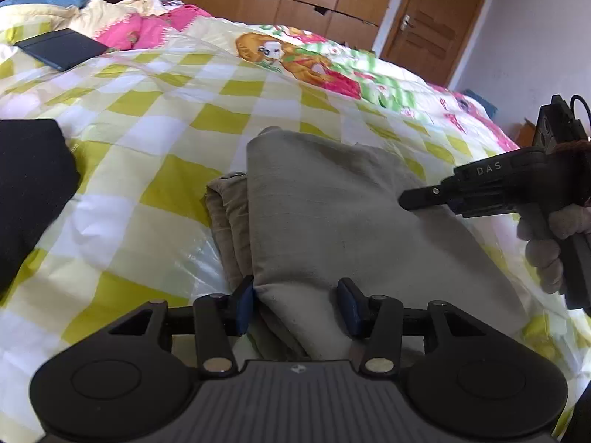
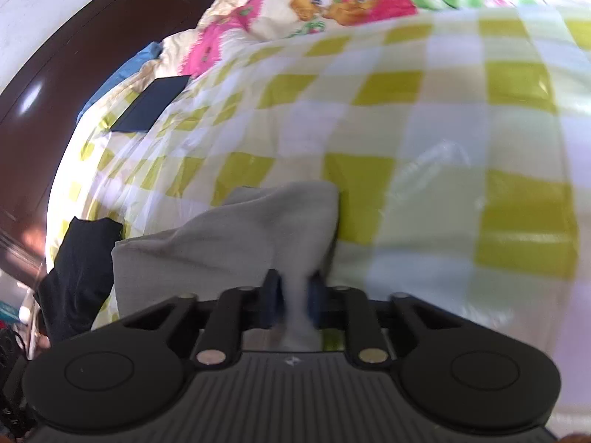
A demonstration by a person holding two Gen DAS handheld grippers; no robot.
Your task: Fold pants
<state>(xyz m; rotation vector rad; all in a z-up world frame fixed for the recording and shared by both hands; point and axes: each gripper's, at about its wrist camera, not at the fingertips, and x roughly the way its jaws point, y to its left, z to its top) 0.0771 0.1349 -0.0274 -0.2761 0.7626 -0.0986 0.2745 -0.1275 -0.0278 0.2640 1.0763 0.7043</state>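
The grey pants (image 1: 332,214) are lying folded into a thick bundle on the bed (image 1: 166,118), on its yellow-and-white checked quilt under a clear plastic sheet, towards the near edge. The left gripper (image 1: 297,304) is hovering at the bundle's near end with its blue-padded fingers (image 1: 244,308) standing apart; a fold of grey cloth is sitting between them, and the left pad is just beside the cloth, though real pressing cannot be told. The right gripper (image 2: 293,295) is pinching a narrow bunch of the grey fabric, its jaws drawn close together on it; the picture there is blurred. In the left wrist view this tool is reaching in from the right edge, carried by a hand (image 1: 554,243) in a pale glove. A black garment (image 1: 29,192) is lying at the left side of the bed, and a dark flat case (image 1: 62,48) is resting farther back near the pink cartoon print (image 1: 295,55).
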